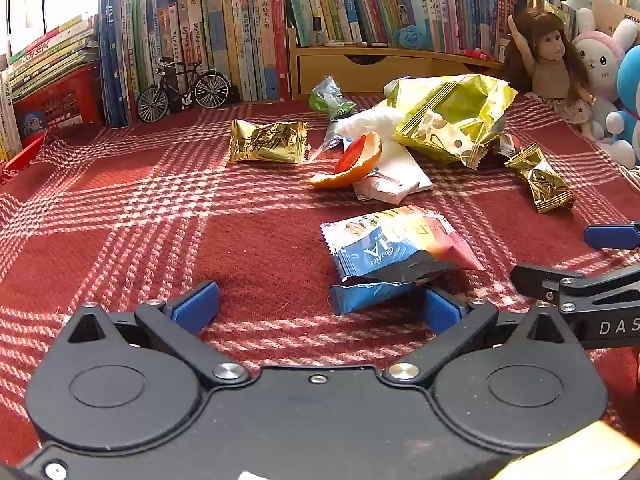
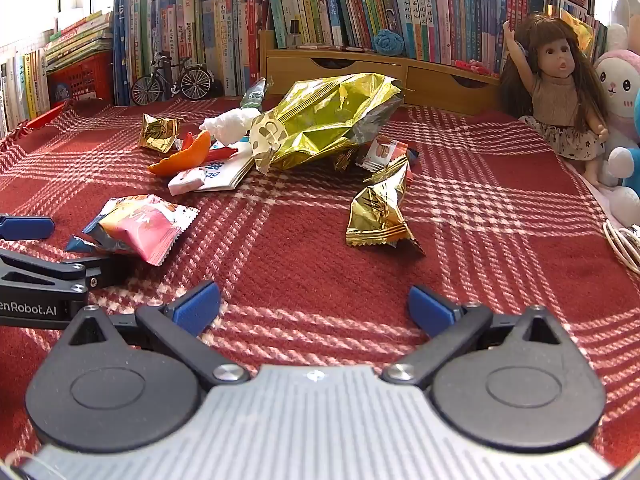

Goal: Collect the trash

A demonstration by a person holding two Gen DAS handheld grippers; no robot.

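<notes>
both grippers, left gripper (image 1: 318,306) and right gripper (image 2: 314,306), gape wide near the cookie wrapper (image 1: 396,252).

Your left wrist camera sits low and close over the red plaid cloth (image 1: 120,208), angled down and forward toward the bookshelf (image 1: 360,4). Your right wrist camera looks the same way from just beside it, further right. Both share the cookie wrapper (image 1: 396,248), the yellow bag (image 2: 328,120) and the doll (image 2: 560,92).
</notes>
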